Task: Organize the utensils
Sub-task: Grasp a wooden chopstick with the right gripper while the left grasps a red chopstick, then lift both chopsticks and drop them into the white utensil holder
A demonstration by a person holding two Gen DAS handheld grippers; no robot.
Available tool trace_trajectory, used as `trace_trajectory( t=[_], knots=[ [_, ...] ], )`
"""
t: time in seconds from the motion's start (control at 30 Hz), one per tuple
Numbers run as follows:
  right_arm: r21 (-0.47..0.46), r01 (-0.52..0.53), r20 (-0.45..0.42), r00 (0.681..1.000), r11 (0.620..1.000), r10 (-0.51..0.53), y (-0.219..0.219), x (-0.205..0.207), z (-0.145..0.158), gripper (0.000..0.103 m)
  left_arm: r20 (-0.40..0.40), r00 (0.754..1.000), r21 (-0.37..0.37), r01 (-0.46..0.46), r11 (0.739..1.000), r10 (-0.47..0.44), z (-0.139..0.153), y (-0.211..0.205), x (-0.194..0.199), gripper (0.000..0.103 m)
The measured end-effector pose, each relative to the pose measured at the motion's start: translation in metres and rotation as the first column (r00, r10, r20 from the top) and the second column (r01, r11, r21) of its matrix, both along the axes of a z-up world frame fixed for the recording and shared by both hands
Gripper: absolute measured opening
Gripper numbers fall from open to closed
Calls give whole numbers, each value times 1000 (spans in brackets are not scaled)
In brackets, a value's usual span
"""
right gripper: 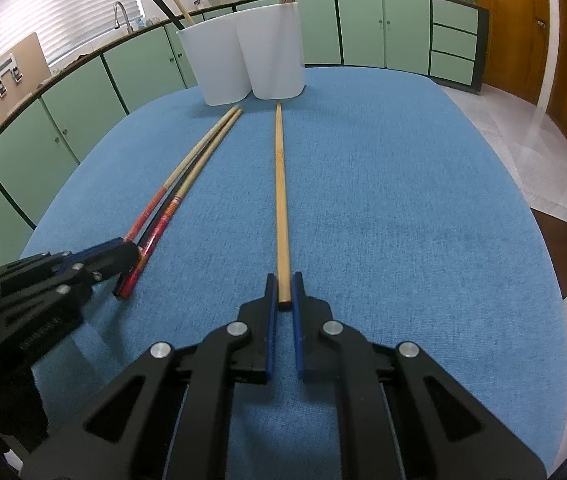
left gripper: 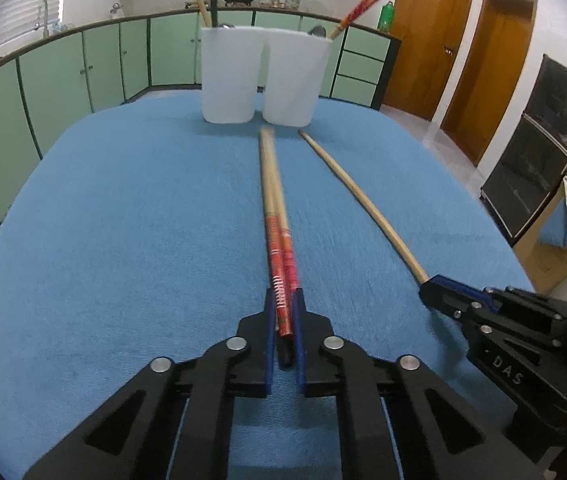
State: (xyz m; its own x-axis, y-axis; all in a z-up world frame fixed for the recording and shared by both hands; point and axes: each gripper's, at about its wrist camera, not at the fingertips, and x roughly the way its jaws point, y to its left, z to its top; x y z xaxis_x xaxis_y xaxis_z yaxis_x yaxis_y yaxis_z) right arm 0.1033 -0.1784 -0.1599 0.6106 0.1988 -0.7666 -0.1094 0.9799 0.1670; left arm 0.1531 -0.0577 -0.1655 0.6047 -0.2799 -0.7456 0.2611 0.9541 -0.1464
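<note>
Left wrist view: the left gripper (left gripper: pixel 285 304) sits low over the blue tablecloth (left gripper: pixel 123 220), jaws narrowed around the red-patterned ends of the chopstick pair (left gripper: pixel 277 216). The pair runs straight out toward twelve o'clock, tips stopping just short of the two white holders (left gripper: pixel 259 76). Off at three o'clock the right gripper (left gripper: pixel 429 286) meets the butt of the plain chopstick (left gripper: pixel 357 196).

Right wrist view: the plain chopstick (right gripper: pixel 281 200) lies dead ahead on the twelve o'clock line, its near end between the right gripper's (right gripper: pixel 282 292) blue pads, jaws narrow and closed on it or nearly so. Its tip points at the right-hand holder (right gripper: pixel 273 48). At nine o'clock the left gripper (right gripper: pixel 127 256) clamps the pair (right gripper: pixel 187 172). Each hand has its own stick; both long axes aim at the holders, so lifting and tipping upright looks next.
</note>
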Motion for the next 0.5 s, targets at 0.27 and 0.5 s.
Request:
trace_trajectory(
  t=[0.27,0.5],
  knots=[
    [1,-1,2,1000,1000,1,-1,-1,0,6,19,998,-6,-58,998,58,5,26,-2,6],
    [-17,-3,2,1000,1000,3,1,-1,0,7,-45,992,-7,-119,993,118,-12,50,9,7]
  ],
)
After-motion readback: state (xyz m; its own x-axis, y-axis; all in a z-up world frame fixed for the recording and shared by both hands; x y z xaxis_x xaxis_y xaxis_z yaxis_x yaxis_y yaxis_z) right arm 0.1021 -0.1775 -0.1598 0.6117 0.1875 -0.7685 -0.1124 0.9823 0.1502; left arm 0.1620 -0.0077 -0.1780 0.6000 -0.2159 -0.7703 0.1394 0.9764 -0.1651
